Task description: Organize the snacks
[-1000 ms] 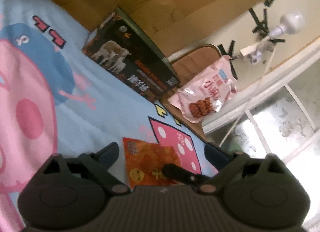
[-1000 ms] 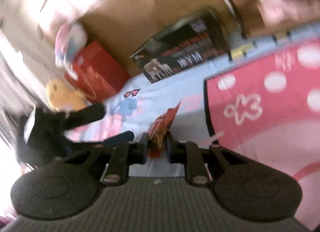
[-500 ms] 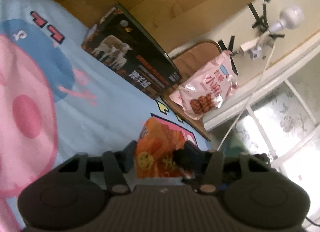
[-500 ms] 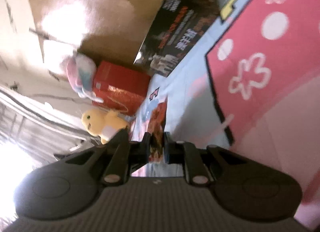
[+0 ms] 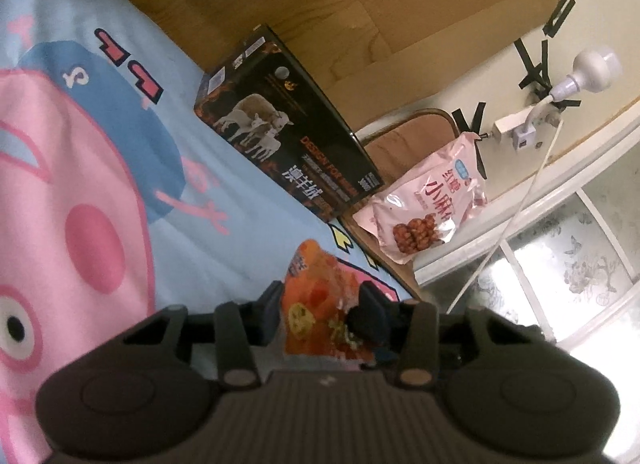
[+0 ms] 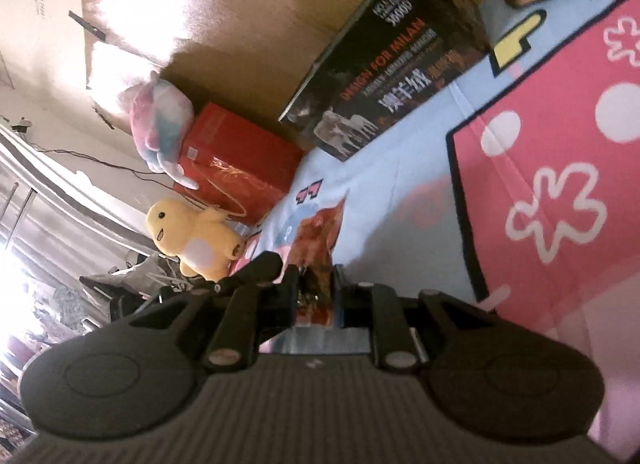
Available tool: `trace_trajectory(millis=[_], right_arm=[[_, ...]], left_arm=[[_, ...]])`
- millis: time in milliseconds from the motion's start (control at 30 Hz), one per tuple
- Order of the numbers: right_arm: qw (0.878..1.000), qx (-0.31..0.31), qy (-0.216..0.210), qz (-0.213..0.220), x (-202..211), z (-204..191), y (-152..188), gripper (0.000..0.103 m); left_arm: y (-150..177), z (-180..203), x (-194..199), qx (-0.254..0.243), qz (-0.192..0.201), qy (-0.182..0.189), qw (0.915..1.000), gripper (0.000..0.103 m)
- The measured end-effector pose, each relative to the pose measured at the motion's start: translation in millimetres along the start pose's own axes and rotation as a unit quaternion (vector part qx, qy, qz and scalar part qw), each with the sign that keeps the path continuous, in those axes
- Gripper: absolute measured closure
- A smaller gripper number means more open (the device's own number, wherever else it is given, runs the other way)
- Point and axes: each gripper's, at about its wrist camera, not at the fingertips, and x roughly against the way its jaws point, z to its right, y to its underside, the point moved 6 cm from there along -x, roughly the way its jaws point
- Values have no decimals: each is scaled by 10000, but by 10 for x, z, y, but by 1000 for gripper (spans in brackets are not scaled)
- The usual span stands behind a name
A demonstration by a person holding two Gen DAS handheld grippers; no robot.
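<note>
Your left gripper (image 5: pixel 320 304) has just closed on the orange snack packet (image 5: pixel 316 304); your right gripper (image 6: pixel 316 284) pinches that packet (image 6: pixel 318 232) too, lifted over the cartoon bedsheet (image 5: pixel 224 192). Nothing looks sorted yet. The pink snack bag (image 5: pixel 432 204) waits on the chair (image 5: pixel 412 136) past the sheet's corner; the black box (image 5: pixel 288 148) stands at the far edge.

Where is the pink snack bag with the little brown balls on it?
In the left wrist view, the shiny pink plastic snack bag lies right of centre on a brown chair seat, just right of the black sheep-picture box.
</note>
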Motion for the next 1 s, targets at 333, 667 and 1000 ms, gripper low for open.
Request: trace_trajectory(millis=[333,667,1000], right_arm=[[9995,252,178,-61,-21,-38,41,81],[9993,320,194,71,-23,-45,44,81],[9982,508,268,151,-25,-76,57,81]], left_arm=[[-2,6,7,-20,13,-34,10000,58],[3,23,1,-79,2,-56,10000,60],[1,19,8,-59,8,-56,10000,60]])
